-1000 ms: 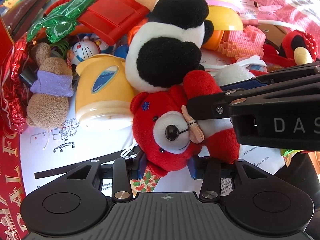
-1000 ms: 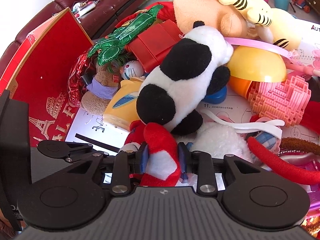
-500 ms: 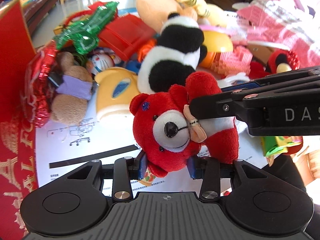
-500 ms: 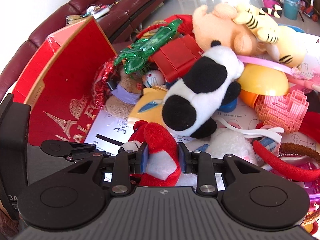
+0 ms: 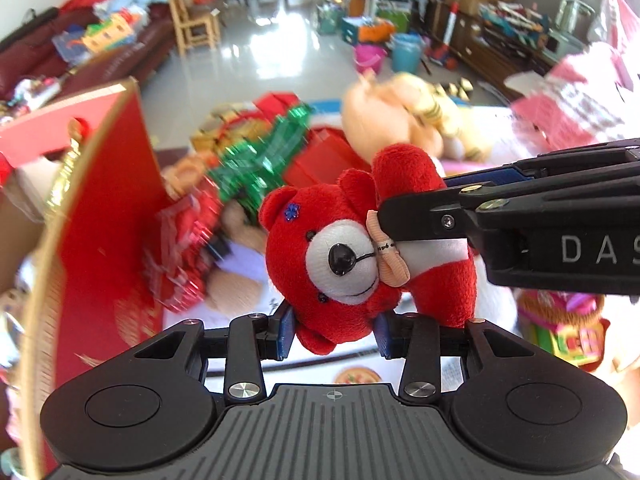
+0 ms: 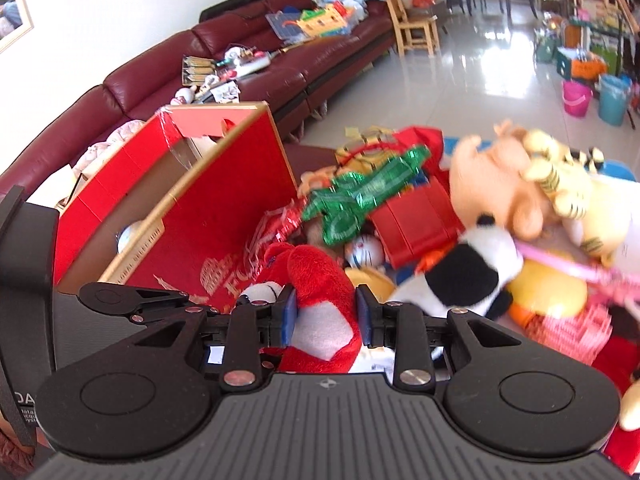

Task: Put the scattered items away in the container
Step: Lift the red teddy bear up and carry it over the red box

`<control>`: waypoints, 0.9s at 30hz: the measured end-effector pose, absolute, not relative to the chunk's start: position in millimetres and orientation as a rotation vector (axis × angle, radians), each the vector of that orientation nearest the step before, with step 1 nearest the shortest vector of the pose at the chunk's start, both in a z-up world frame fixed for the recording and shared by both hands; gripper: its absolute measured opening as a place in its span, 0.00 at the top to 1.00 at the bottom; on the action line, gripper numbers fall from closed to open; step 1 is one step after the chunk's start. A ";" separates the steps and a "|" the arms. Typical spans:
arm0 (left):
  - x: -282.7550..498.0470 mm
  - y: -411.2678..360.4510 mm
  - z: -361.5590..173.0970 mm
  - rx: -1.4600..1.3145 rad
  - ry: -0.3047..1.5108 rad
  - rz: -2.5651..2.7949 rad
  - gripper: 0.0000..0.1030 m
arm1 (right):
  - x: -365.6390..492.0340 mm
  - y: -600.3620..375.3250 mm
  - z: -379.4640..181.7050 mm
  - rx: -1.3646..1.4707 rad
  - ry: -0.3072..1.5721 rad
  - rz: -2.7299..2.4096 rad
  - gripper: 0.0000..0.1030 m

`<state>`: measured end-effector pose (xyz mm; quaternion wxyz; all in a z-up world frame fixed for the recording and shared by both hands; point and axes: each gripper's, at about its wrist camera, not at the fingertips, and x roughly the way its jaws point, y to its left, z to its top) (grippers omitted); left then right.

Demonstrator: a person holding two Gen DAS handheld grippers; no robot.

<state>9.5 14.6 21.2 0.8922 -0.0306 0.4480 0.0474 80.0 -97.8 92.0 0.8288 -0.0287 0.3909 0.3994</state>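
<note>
A red plush bear (image 5: 348, 256) with a white muzzle and a peach bow hangs in the air between both grippers. My left gripper (image 5: 334, 330) is shut on the bear's lower ear and head. In the left wrist view my right gripper (image 5: 412, 208) comes in from the right and pinches the bear's body. The right wrist view shows that right gripper (image 6: 325, 314) shut on the red plush bear (image 6: 320, 280) at its red and white body. The red cardboard box (image 6: 168, 184) stands open at the left, its flap (image 5: 100, 216) raised beside the bear.
A heap of toys lies under the bear: a panda plush (image 6: 460, 276), a peach plush (image 6: 492, 180), a green foil bag (image 6: 360, 200), a red plastic case (image 6: 416, 224), a yellow bowl (image 6: 548, 288). A dark red sofa (image 6: 240, 68) runs behind the box.
Both grippers have risen with the red bear, lifting it off the toy heap. The views have tilted up, so the box and the room behind now show.
</note>
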 end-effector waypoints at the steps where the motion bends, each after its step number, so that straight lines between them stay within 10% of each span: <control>1: 10.0 17.0 26.1 -0.063 0.919 0.109 0.62 | 80.7 -93.8 97.3 -0.069 0.814 0.853 0.66; 27: -26.1 209.5 113.5 -0.128 0.752 0.505 0.60 | 71.5 134.4 175.9 -0.237 0.593 1.168 0.65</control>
